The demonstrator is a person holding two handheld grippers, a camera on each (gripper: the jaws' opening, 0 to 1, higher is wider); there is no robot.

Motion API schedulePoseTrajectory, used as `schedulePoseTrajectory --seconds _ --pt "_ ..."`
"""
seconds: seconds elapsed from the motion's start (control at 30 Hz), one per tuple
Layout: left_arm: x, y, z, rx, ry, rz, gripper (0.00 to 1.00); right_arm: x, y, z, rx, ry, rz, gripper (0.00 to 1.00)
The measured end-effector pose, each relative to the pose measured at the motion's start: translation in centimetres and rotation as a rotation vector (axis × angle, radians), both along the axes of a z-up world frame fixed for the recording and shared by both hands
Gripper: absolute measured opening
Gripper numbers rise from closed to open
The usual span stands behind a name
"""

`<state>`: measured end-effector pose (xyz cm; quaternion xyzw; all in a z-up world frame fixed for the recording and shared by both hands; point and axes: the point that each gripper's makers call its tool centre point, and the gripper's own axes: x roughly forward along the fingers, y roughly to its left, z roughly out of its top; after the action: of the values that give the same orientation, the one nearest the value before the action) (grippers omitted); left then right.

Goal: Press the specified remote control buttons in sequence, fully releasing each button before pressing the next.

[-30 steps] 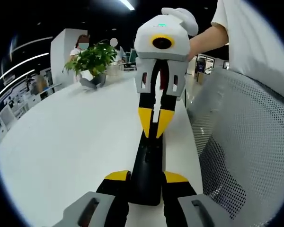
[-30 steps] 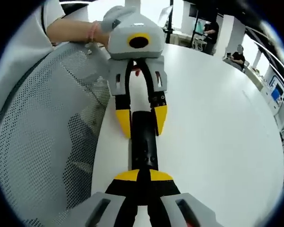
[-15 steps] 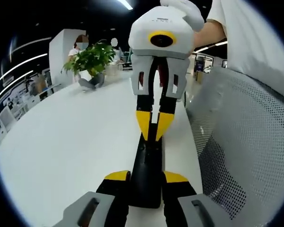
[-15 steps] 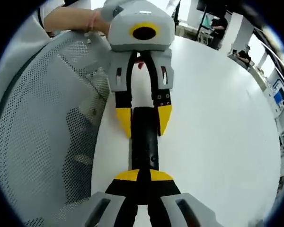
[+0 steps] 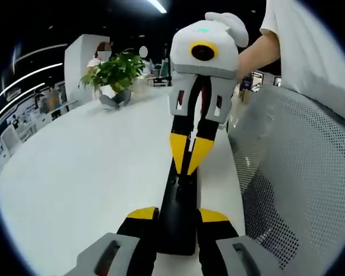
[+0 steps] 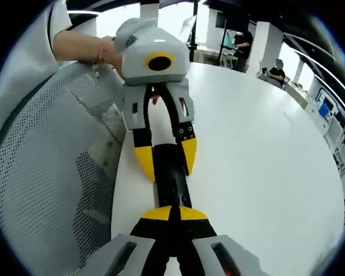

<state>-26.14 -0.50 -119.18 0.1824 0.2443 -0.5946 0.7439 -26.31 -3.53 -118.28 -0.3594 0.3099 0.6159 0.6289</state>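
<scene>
A slim black remote control (image 5: pixel 178 198) lies lengthwise on the white table (image 5: pixel 75 172), close to its edge. My left gripper (image 5: pixel 178 216) is shut on the near end of the remote, one yellow-tipped jaw on each long side. Facing it, my right gripper (image 5: pixel 188 158) comes down from above with its yellow tips pressed together, shut, and resting on the far part of the remote. In the right gripper view the right gripper (image 6: pixel 172 214) sits tip-down on the remote (image 6: pixel 171 184), while the left gripper (image 6: pixel 165 160) clamps the other end.
A grey mesh chair back (image 5: pixel 299 172) stands right beside the table edge, also the chair back (image 6: pixel 46 172). A potted plant (image 5: pixel 112 72) stands far back on the table. A person's arm (image 5: pixel 256 49) holds the right gripper. People (image 6: pixel 276 69) sit in the distance.
The right gripper's body has tilted and shifted a little, and both views have rolled slightly. Its shut tips stay on the remote. The left gripper's hold is unchanged.
</scene>
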Motion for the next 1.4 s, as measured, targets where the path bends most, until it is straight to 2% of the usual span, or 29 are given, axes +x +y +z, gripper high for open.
schedulePoseTrajectory --seconds 0.03,0.17,0.4,0.57,0.67,0.77,0.83,1.0,1.17,1.3,1.4 --pt "0.0 0.0 0.0 0.002 -0.001 -0.003 0.25 -0.3 0.1 0.2 -0.01 0.003 0.033 0.0" --pt "0.0 0.0 0.0 0.0 -0.003 -0.005 0.25 -0.1 0.1 0.2 -0.007 0.015 0.023 0.0" --pt "0.0 0.0 0.0 -0.003 -0.005 -0.01 0.25 0.0 0.0 0.0 -0.047 0.09 -0.048 0.0" --pt "-0.1 0.0 0.0 -0.005 -0.009 -0.015 0.25 0.0 0.0 -0.1 -0.057 0.096 -0.061 0.0" --pt "-0.1 0.0 0.1 -0.008 -0.01 -0.016 0.25 0.0 -0.2 0.1 -0.034 0.104 -0.064 0.0" --pt "-0.1 0.0 0.1 -0.01 -0.013 -0.016 0.25 0.0 -0.2 0.2 0.008 0.138 -0.088 0.0" --pt "-0.2 0.0 0.1 -0.01 -0.014 -0.021 0.25 0.1 -0.3 0.2 0.009 0.158 -0.1 0.0" --pt "-0.2 0.0 0.1 -0.014 -0.011 -0.017 0.25 0.1 -0.6 0.1 -0.006 0.161 -0.11 0.0" --pt "-0.2 0.1 0.1 -0.018 -0.01 -0.016 0.25 0.0 -1.1 0.1 -0.049 0.132 -0.069 0.0" --pt "-0.2 0.1 0.0 -0.02 -0.007 -0.013 0.25 -0.1 -1.1 -0.1 -0.149 0.076 0.007 0.0" --pt "-0.2 0.1 0.0 -0.02 -0.007 -0.013 0.25 -0.1 -1.0 -0.3 -0.245 0.067 0.021 0.0"
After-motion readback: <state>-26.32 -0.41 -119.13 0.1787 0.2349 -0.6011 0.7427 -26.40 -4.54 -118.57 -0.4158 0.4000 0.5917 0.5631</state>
